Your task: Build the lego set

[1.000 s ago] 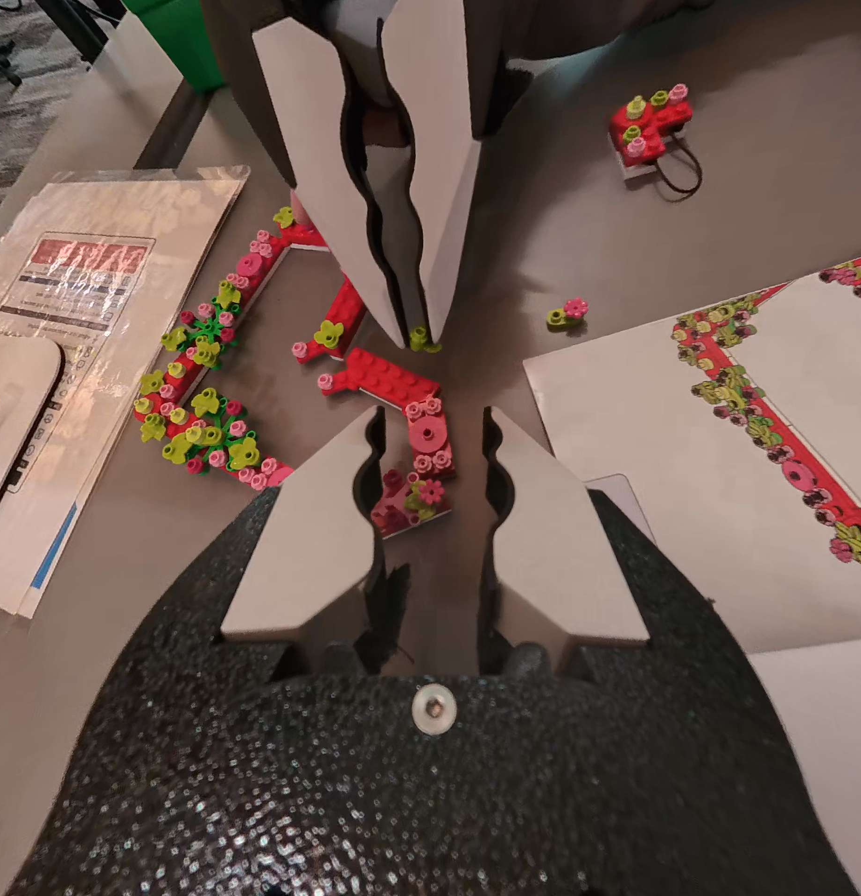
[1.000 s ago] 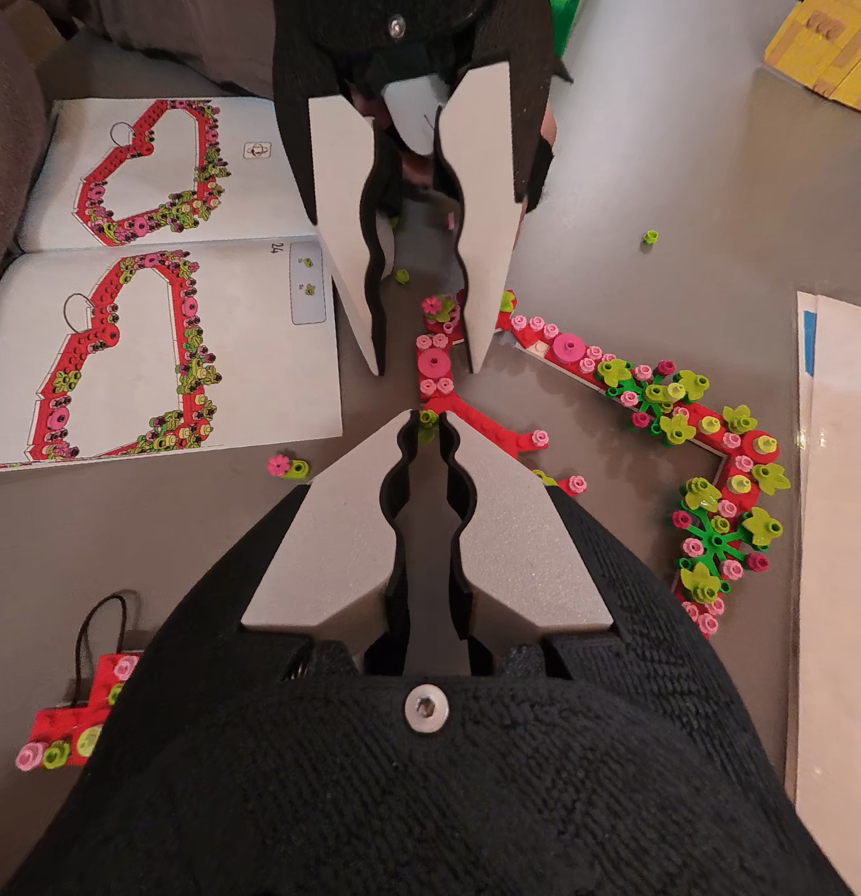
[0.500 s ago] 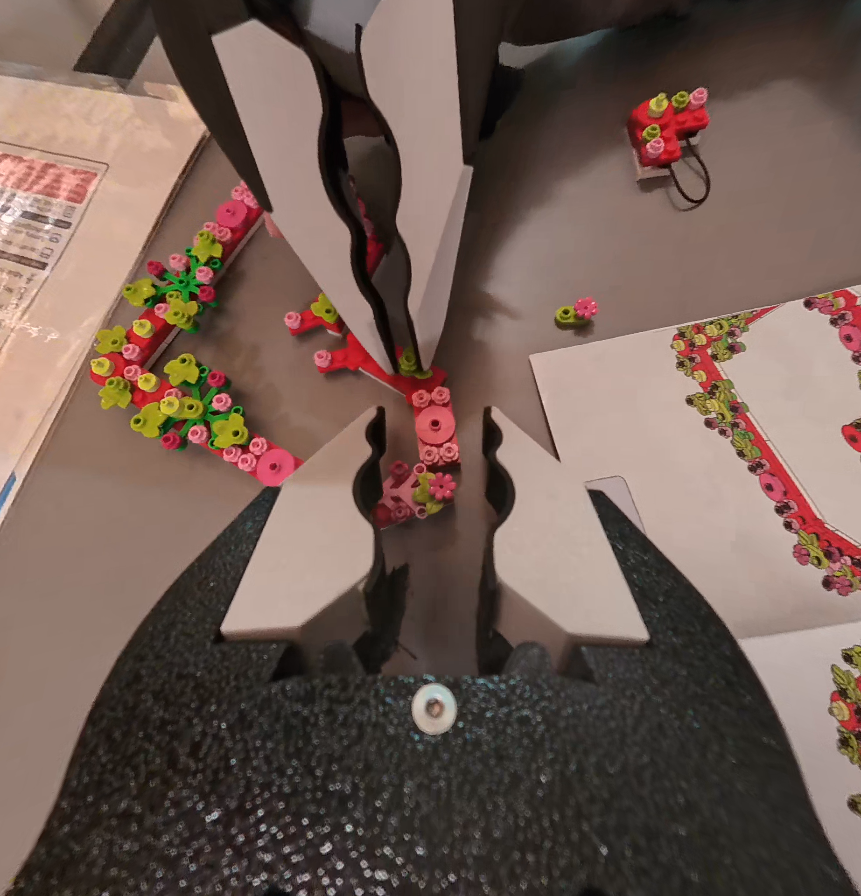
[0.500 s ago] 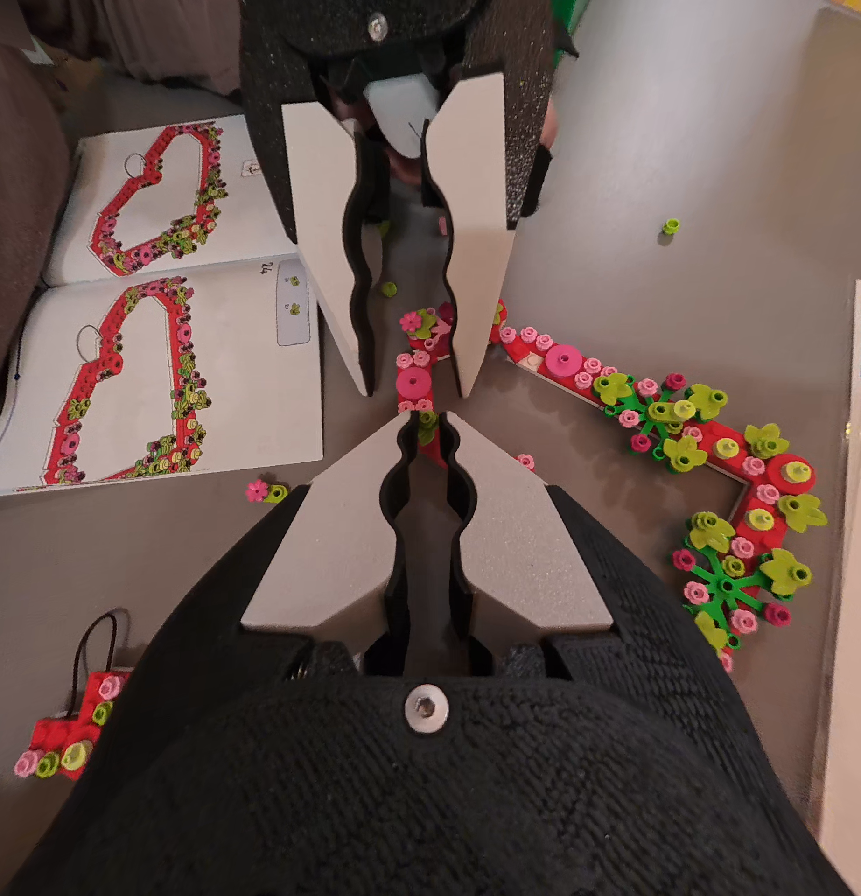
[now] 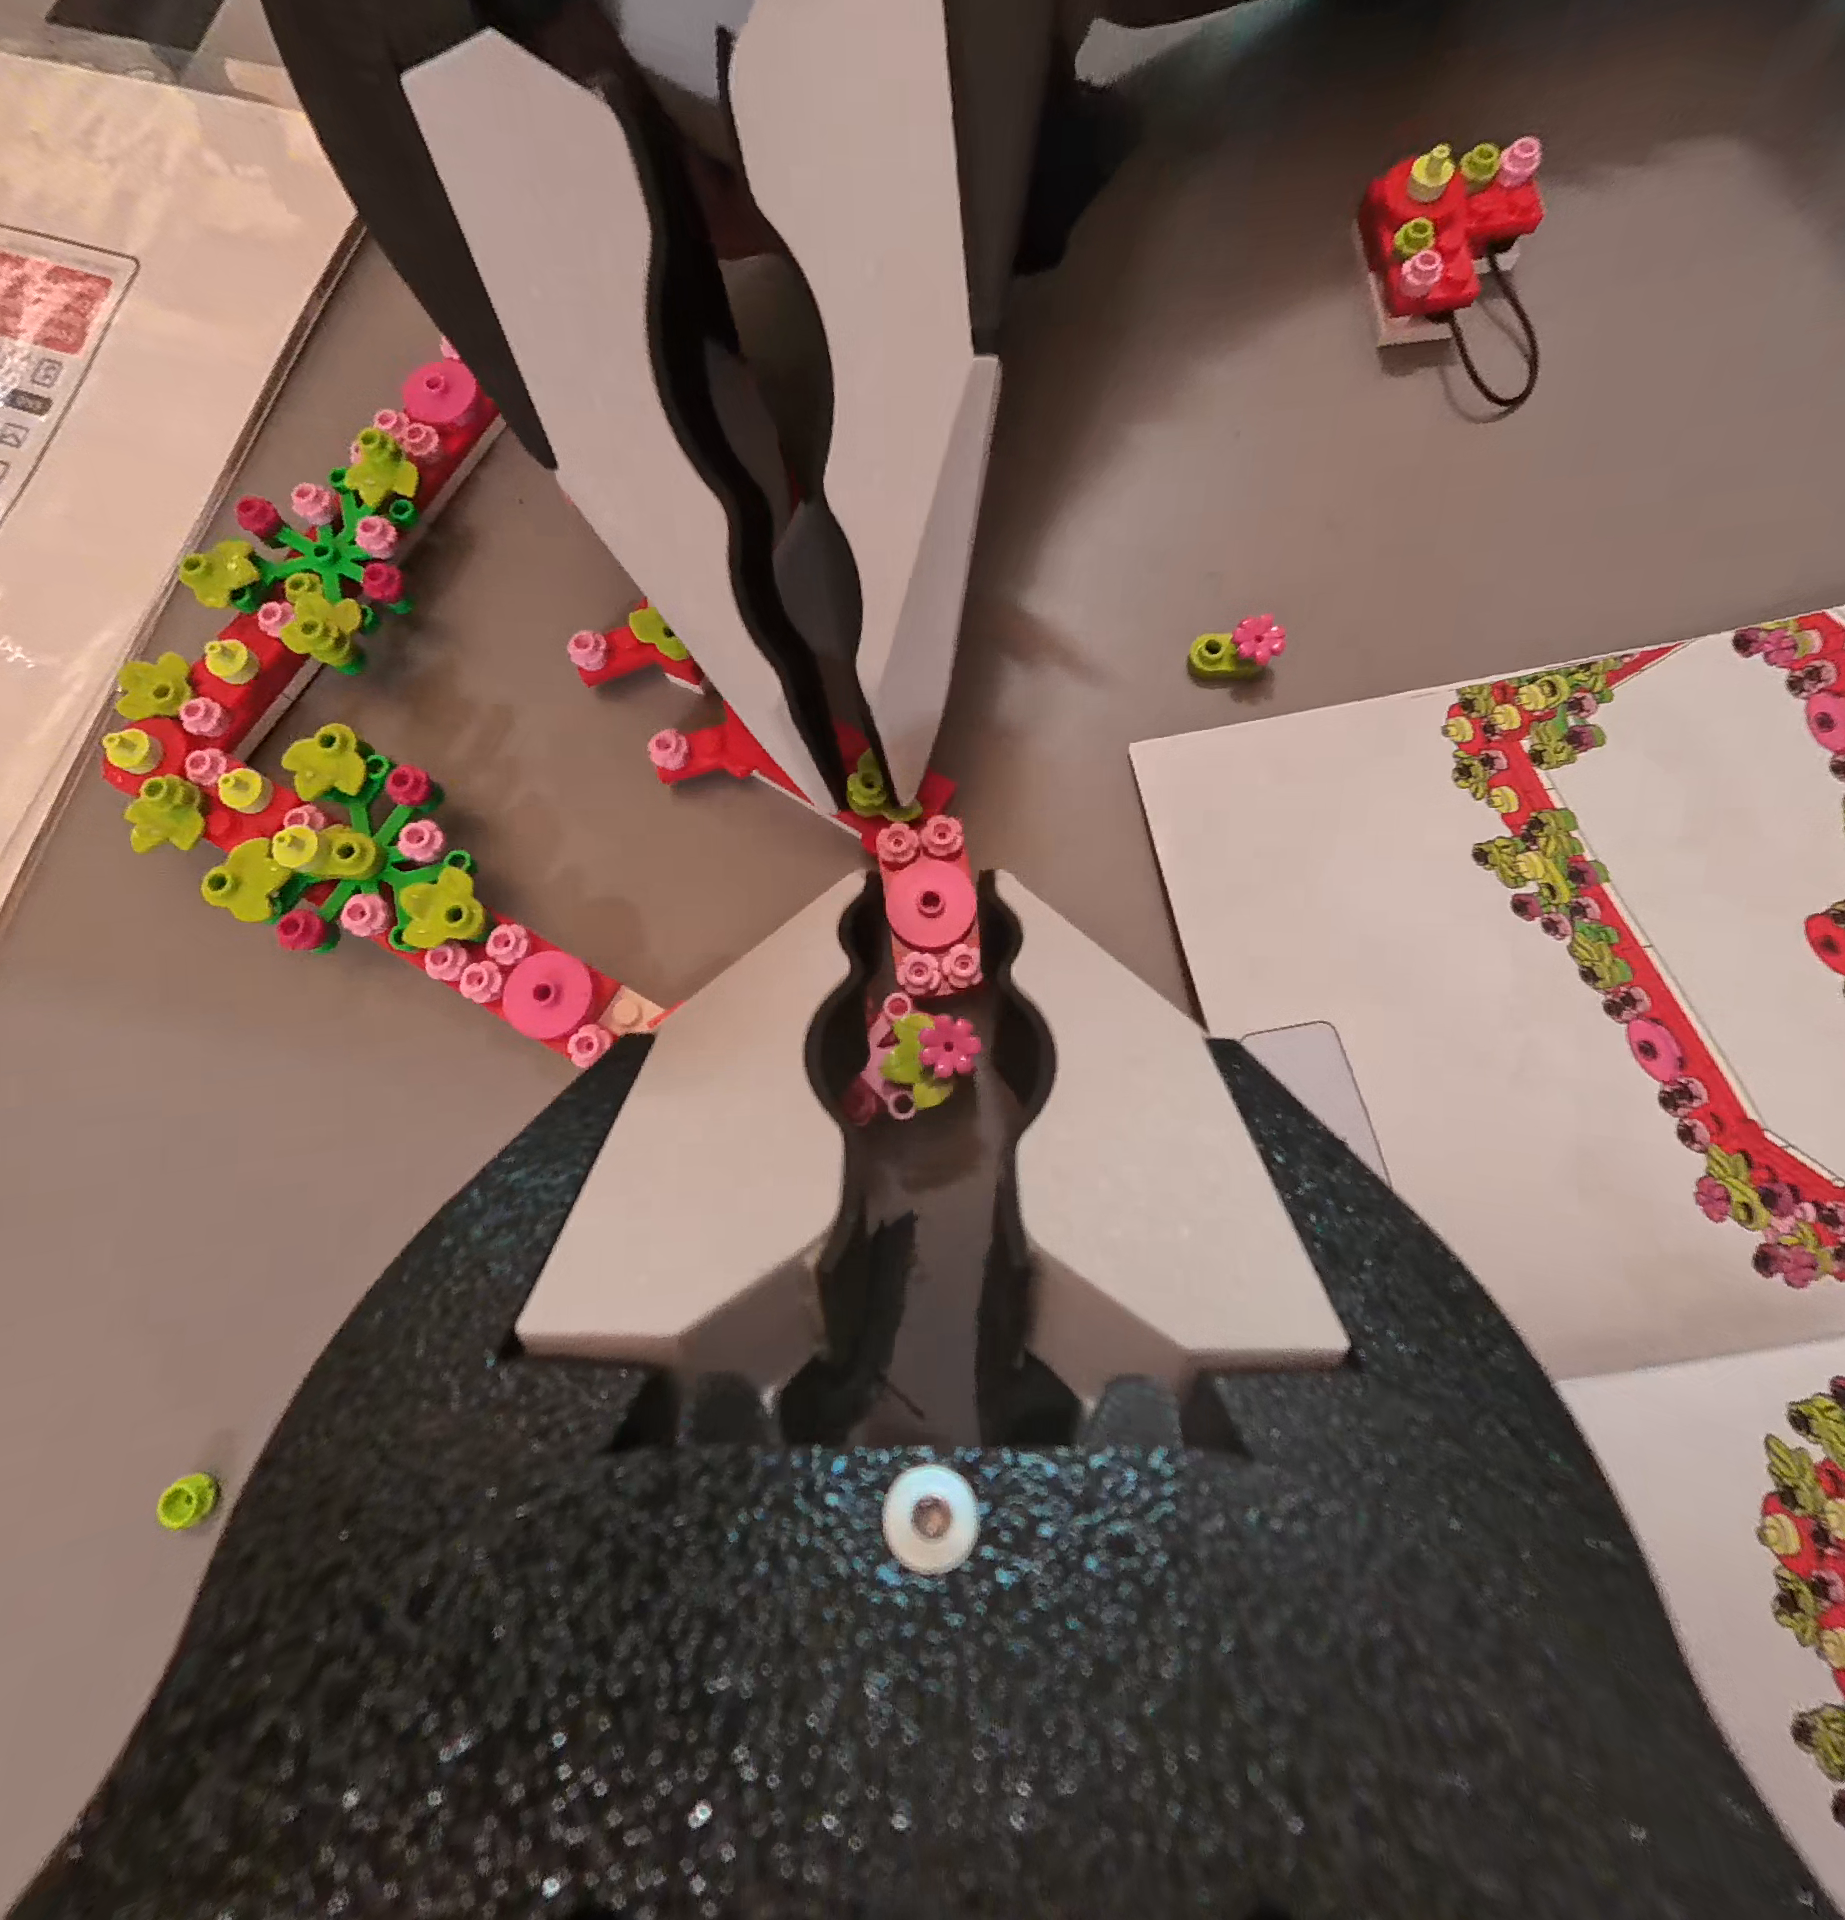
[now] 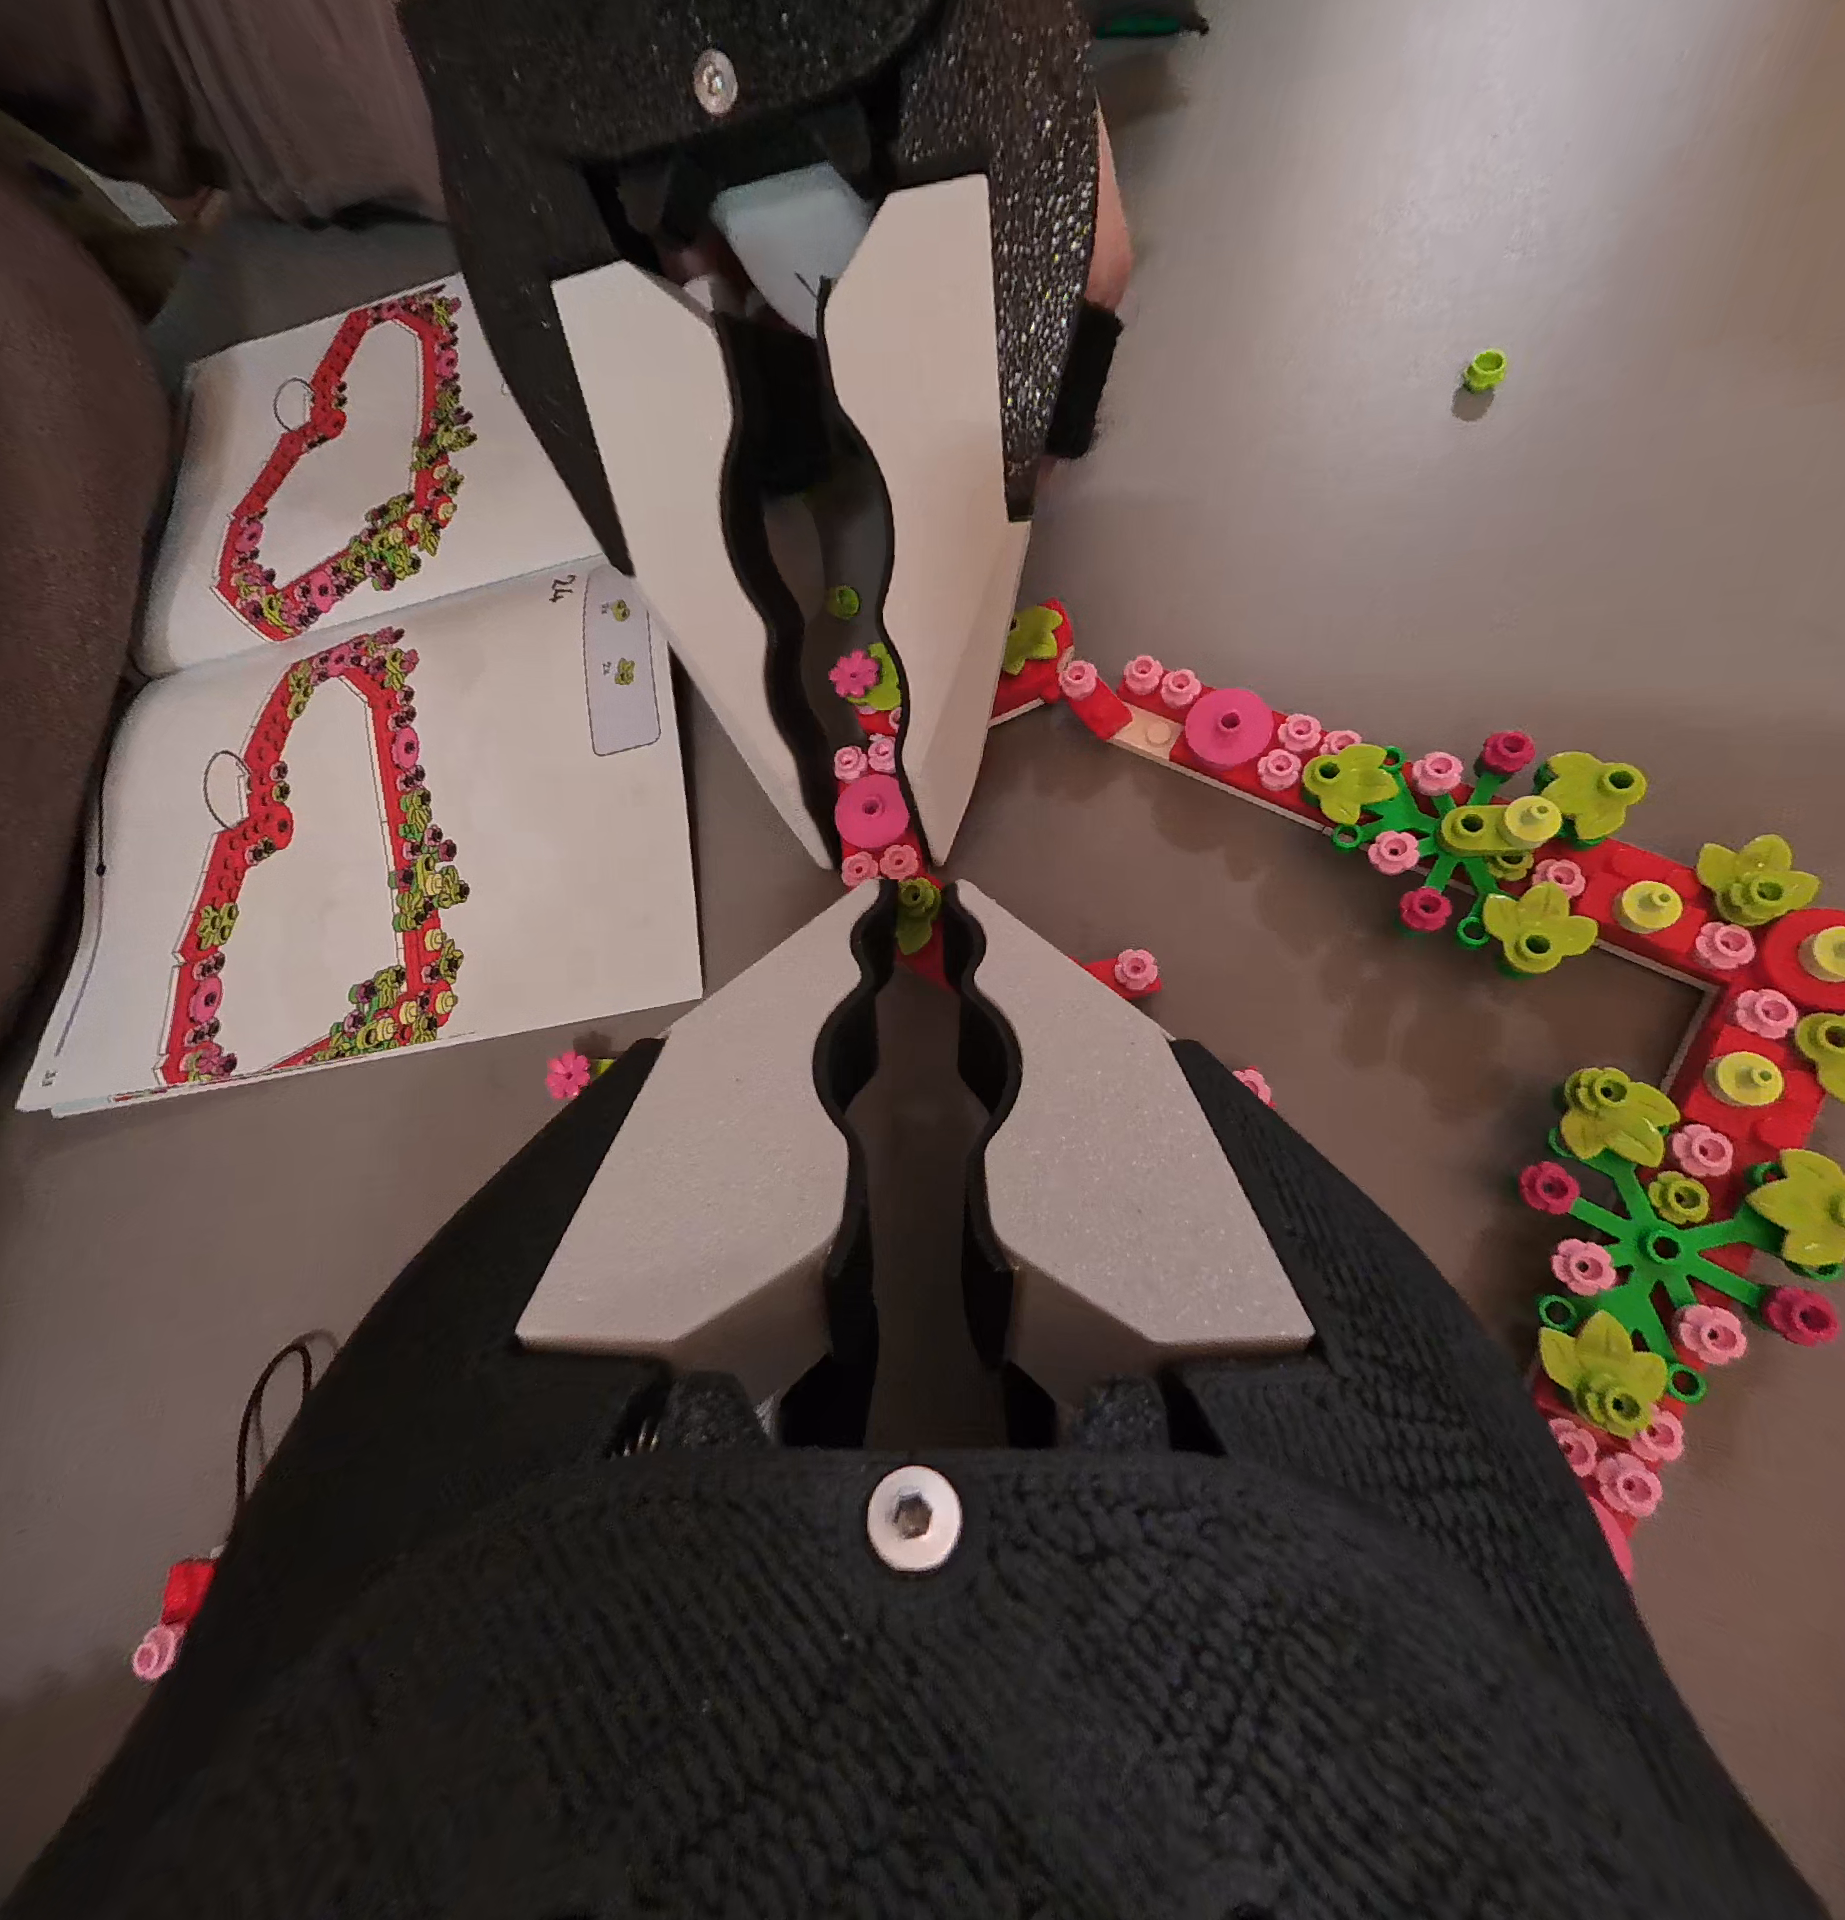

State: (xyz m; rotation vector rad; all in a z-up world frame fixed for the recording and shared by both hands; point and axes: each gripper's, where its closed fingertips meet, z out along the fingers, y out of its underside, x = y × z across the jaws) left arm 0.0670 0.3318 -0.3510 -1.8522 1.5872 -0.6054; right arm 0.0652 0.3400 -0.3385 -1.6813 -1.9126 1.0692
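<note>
Lego frame strip (image 5: 926,906) is now sitting clamped between the left gripper (image 5: 928,883) fingertips on the table, while the right gripper (image 6: 913,896), pinching a lime piece (image 6: 916,902), is pressing it on.

The instruction booklet (image 5: 1520,935) runs off the right edge — the red frame (image 6: 1728,1039) partly hidden behind the gripper body.
</note>
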